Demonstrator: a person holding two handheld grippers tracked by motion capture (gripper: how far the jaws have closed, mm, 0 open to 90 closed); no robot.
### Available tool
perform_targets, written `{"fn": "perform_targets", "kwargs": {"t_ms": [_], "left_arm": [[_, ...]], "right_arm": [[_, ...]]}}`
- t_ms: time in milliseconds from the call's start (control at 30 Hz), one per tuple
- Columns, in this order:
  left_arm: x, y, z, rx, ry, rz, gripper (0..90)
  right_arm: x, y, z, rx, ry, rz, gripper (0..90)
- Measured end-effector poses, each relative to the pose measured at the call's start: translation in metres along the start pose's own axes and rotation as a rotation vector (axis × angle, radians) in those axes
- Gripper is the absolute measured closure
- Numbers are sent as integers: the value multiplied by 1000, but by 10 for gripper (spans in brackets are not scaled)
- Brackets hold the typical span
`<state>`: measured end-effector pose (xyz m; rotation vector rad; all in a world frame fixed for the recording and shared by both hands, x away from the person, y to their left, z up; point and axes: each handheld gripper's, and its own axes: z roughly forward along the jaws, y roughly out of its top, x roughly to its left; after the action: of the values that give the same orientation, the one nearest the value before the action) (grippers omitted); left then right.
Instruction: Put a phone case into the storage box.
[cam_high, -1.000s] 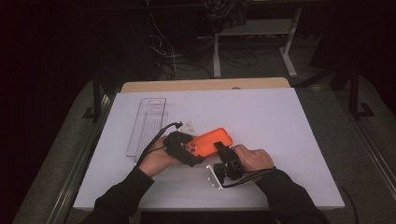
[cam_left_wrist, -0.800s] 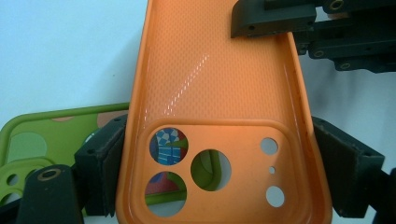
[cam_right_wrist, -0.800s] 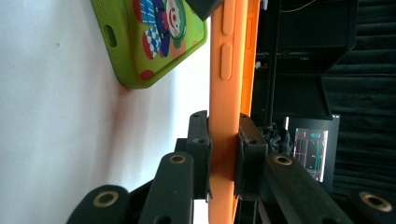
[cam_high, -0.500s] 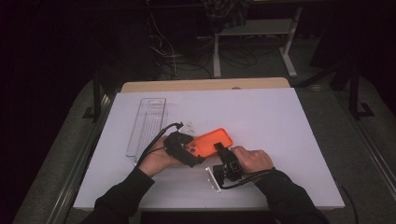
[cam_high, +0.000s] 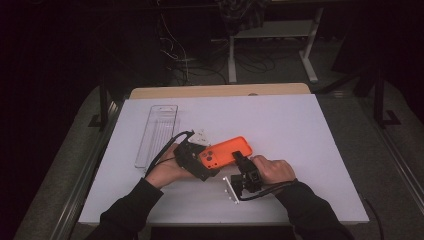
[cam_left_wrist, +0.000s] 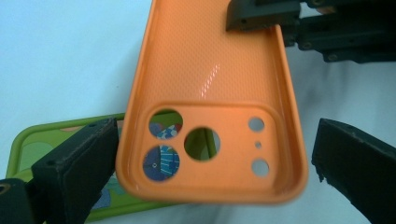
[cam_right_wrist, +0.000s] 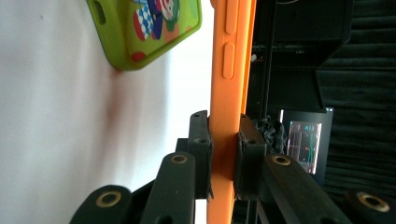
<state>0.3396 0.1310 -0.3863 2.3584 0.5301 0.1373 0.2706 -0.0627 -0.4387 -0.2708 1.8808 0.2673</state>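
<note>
Since the earlier frame the left gripper has spread its fingers off the orange phone case, now clear of both sides. The right gripper pinches its edge. The case's long axis runs left-right above the table. One green case lies beneath.

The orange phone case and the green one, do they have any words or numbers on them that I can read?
Orange phone case: none; its inside is plain, with round camera holes.
Green phone case: none readable; it bears colourful cartoon shapes only.
Lit screen in the dark background of the right gripper view: its marks are too small and blurred to read.
</note>
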Motion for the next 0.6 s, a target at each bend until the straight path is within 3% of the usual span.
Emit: {"fn": "perform_targets", "kwargs": {"t_ms": [33,133,233,300,400,433,600], "left_arm": [[0,0,0,-15,6,-7,5],[2,-1,-3,2,1,12,0],[1,-2,-2,-26,9,-12,0],[3,-3,-3,-22,9,-9,0],[4,-4,-5,-13,10,0,0],[3,-4,-4,-30,13,-20,0],[6,-4,-5,-6,25,-1,0]], "right_arm": [[0,-1,0,4,0,6,784],[-1,-7,1,13,-4,25,783],[-1,-10,1,19,-2,32,783],[-2,-13,1,27,17,24,783],[-4,-15,1,36,10,56,784],[-4,-16,1,39,14,53,783],[-6,-21,1,47,36,84,783]]}}
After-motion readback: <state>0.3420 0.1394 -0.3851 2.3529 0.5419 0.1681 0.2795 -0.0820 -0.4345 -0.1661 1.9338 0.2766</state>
